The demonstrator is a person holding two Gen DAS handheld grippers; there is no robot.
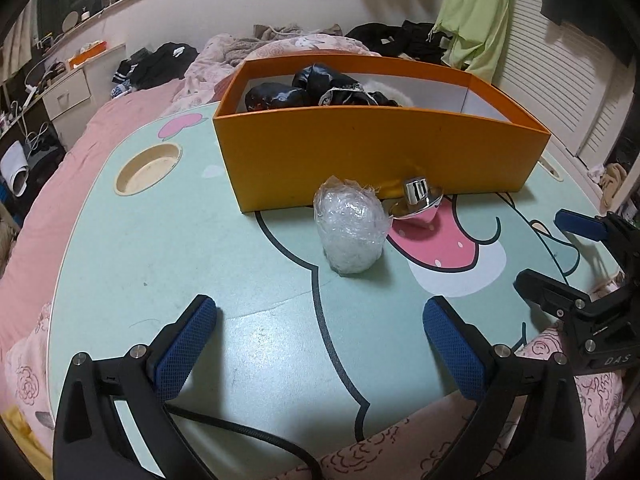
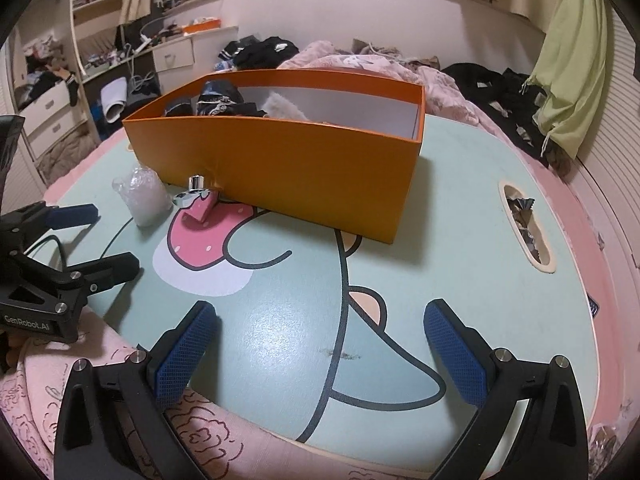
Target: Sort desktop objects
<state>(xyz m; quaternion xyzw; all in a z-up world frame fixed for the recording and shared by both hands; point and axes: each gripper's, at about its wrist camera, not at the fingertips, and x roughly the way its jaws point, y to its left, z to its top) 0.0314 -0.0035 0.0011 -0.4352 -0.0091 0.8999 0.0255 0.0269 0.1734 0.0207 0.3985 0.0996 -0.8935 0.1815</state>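
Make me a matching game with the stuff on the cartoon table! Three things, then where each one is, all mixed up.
Things:
1. bubble-wrap bundle
2. shiny black items
3. pink bottle with silver cap

Places:
A. inside the orange box
B. lying tipped over on the table, at the foot of the box's front wall
C. standing on the table, nearer the left gripper than the box is

Pairs: 1-C, 2-A, 3-B

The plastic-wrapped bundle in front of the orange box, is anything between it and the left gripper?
Nothing visible. The left gripper is open over bare tabletop, and the plastic-wrapped bundle stands straight ahead of it. The pink perfume bottle lies beside the bundle, off that line, against the orange box.
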